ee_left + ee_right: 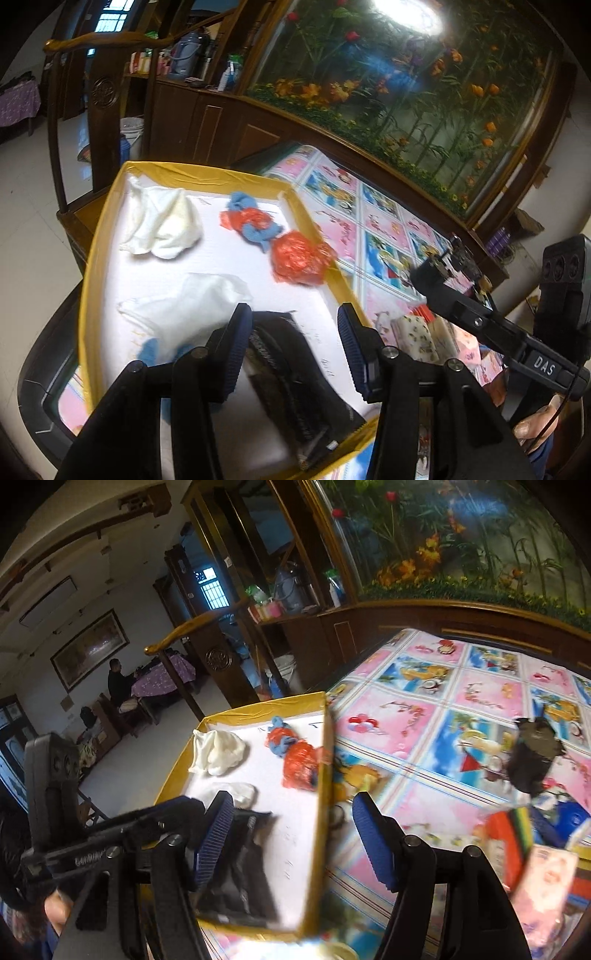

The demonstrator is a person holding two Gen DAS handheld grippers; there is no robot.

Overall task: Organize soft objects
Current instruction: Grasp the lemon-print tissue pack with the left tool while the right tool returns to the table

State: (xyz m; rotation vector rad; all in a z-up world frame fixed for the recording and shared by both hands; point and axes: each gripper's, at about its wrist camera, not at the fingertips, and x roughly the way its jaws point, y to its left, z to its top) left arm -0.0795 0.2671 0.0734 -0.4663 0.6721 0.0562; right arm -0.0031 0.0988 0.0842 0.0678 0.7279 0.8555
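A yellow-rimmed box [184,171] with a white floor holds two white cloths [166,225] [192,306], a blue and orange bundle [247,221], an orange plastic ball [299,258] and a black pouch [295,380]. My left gripper [295,345] is open just above the black pouch, and its pads are clear of the pouch. My right gripper [295,834] is open wide, straddling the box's right wall [325,760] with nothing gripped. In the right wrist view the black pouch [240,871] lies at the box's near end.
A pink and blue patterned tablecloth [443,709] covers the table. On it lie a dark crumpled item [532,760], colourful packets [509,834] and a pink pack [546,878]. A wooden cabinet with a flowered glass panel [406,92] stands behind. A person [118,683] sits far off.
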